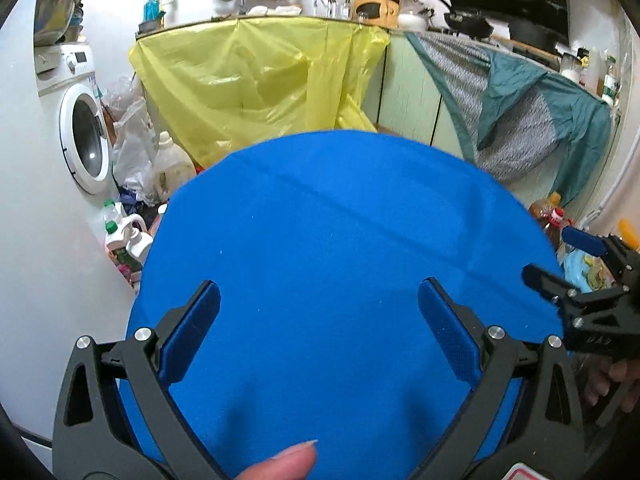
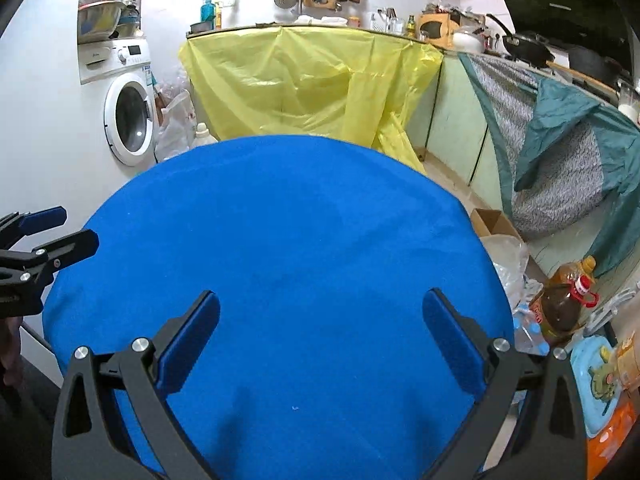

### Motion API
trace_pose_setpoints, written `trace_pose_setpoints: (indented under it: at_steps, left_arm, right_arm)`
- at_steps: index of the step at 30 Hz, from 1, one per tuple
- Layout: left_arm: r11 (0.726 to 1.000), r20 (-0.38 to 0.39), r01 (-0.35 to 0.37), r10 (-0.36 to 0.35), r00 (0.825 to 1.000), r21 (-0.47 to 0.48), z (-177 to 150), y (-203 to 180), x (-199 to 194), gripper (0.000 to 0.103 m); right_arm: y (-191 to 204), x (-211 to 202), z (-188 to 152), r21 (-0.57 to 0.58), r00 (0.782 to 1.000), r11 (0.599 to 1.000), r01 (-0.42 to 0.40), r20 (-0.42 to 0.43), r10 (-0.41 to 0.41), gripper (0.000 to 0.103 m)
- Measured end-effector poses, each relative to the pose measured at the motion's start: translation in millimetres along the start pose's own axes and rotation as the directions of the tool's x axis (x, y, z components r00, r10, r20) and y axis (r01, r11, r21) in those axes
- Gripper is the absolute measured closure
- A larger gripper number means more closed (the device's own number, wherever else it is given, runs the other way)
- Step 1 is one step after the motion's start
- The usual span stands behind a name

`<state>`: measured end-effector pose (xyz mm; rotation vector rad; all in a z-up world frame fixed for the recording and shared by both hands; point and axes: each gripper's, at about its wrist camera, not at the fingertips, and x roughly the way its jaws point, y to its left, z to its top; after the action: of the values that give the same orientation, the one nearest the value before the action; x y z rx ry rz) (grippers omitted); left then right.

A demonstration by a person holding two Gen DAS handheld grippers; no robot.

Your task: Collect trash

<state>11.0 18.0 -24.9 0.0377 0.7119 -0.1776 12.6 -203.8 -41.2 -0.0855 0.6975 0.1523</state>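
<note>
Both pairs of tongs hang side by side above a round surface draped in bright blue cloth [image 1: 340,240], each spread wide with nothing between its blue-padded fingers. The left tongs [image 1: 319,326] sit over the near middle of the cloth, and the right tongs [image 2: 321,334] do the same in their own view, each just visible at the edge of the other's picture. That level, parted pose suits a search rather than a grasp: the cloth shows only a few pale specks, and no piece of trash can be made out on it.

Likely trash lies off the surface instead. Crumpled clear plastic [image 2: 508,256] and an open brown cardboard box [image 2: 494,220] sit on the floor to the right, beside a large amber oil bottle with a red cap [image 2: 564,300]. A big yellow plastic sheet [image 1: 260,80] hangs from the kitchen counter edge beyond; whether it is a bag meant for collecting cannot be told. A fingertip [image 1: 284,462] shows on the left handle.
</note>
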Motion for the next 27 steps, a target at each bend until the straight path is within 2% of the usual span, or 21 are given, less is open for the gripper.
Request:
trace_pose_setpoints:
  at_steps: [3, 6, 14, 27]
  left_arm:
    - [1.0, -0.029, 0.004, -0.004, 1.0, 0.004, -4, -2, 7, 0.008]
    - [0.999, -0.016, -0.014, 0.015, 1.0, 0.051, -8, -10, 6, 0.008]
    - [1.0, 0.01, -0.013, 0.013, 1.0, 0.025, -7, -8, 1, 0.008]
    - [0.999, 0.01, -0.021, 0.021, 1.0, 0.029, -7, -9, 3, 0.008]
  right_arm:
    - [-8, 2, -1, 0.021, 1.0, 0.999, 0.025, -0.007, -0.024, 0.005]
    - [-11, -1, 0, 0.013, 0.999, 0.999, 0.051, 0.011, -0.052, 0.005]
    - [-11, -3, -2, 0.02, 0.999, 0.999, 0.034, 0.007, -0.034, 0.005]
    - [-11, -3, -3, 0.021, 1.0, 0.999, 0.025, 0.004, -0.025, 0.005]
